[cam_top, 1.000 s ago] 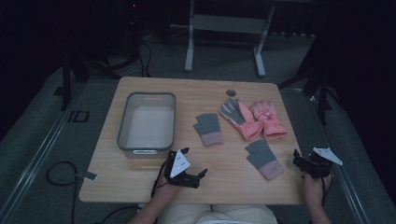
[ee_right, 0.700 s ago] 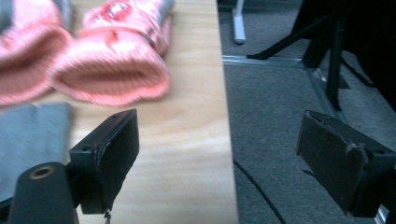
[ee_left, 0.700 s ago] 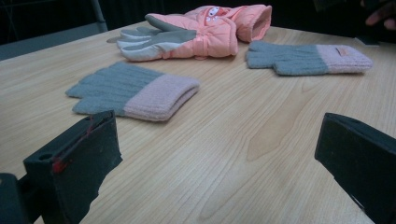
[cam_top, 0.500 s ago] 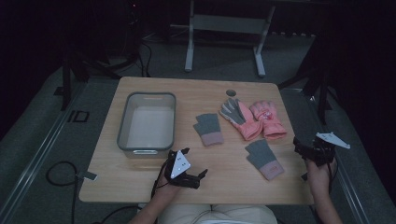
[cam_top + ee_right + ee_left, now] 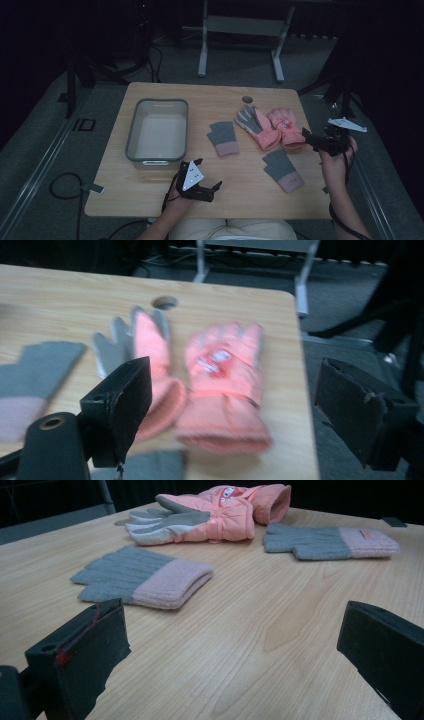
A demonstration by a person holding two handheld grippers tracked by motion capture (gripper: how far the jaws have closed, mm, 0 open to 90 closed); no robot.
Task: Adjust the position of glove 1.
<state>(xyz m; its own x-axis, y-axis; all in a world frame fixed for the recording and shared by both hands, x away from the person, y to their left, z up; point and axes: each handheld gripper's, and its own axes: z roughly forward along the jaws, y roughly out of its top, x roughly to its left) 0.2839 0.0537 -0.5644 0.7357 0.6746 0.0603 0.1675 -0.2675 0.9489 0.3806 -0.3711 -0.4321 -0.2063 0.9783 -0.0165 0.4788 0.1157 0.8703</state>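
Two pink padded gloves lie side by side at the table's right rear: one grey palm up (image 5: 256, 125) (image 5: 150, 340), the other back up (image 5: 286, 127) (image 5: 222, 375). One grey knit glove with a pink cuff (image 5: 223, 138) (image 5: 142, 577) rests mid-table, a second (image 5: 282, 170) (image 5: 330, 541) nearer the front right. My left gripper (image 5: 207, 176) (image 5: 232, 650) sits open low over the front of the table, aimed at the gloves. My right gripper (image 5: 308, 140) (image 5: 240, 410) hangs open beside the right edge, just right of the back-up pink glove, holding nothing.
A clear rectangular bin (image 5: 134, 150) stands at the table's left half, with nothing seen inside. A round cable hole (image 5: 247, 99) (image 5: 164, 302) is near the back edge. A metal stand frame (image 5: 240, 25) rises behind the table. Cables trail on the floor (image 5: 65, 185) at left.
My right gripper has risen and travelled away from the front edge along the table's right side, ending beside the pink gloves. The left gripper has stayed put.
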